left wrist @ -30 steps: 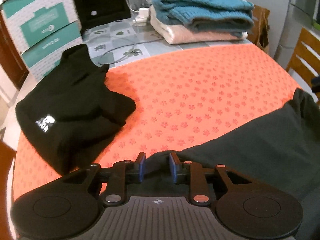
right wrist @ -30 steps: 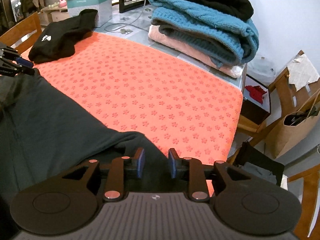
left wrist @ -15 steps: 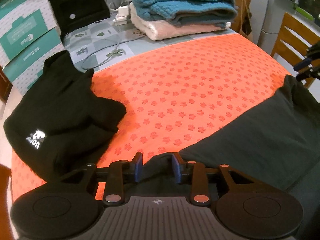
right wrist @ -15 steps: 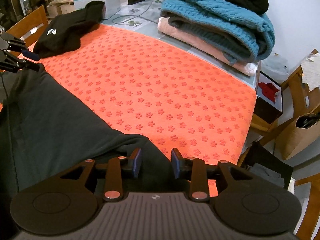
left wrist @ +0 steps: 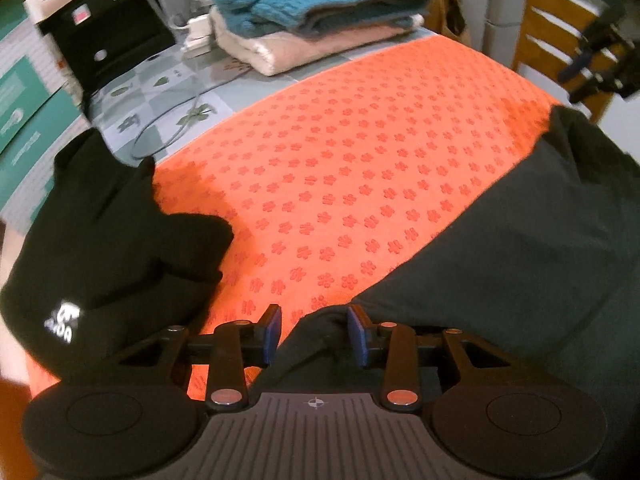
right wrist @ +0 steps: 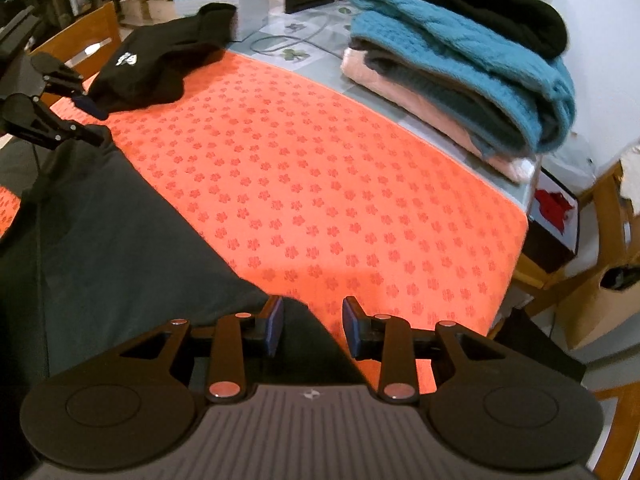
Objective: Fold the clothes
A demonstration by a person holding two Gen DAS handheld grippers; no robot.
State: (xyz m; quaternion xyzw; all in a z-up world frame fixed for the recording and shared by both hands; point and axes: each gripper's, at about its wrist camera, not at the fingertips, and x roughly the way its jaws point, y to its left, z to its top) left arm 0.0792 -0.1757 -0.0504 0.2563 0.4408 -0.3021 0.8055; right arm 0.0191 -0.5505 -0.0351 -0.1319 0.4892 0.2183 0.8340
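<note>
At the right edge of my left wrist view the right gripper (left wrist: 596,60) was smeared by blur, so I couldn't read its jaws there. The dark grey garment (left wrist: 520,248) ran off the lower right. The white logo (left wrist: 64,320) on the black garment (left wrist: 104,232) was too small to read, and the teal boxes (left wrist: 20,96) were cropped at the left.
</note>
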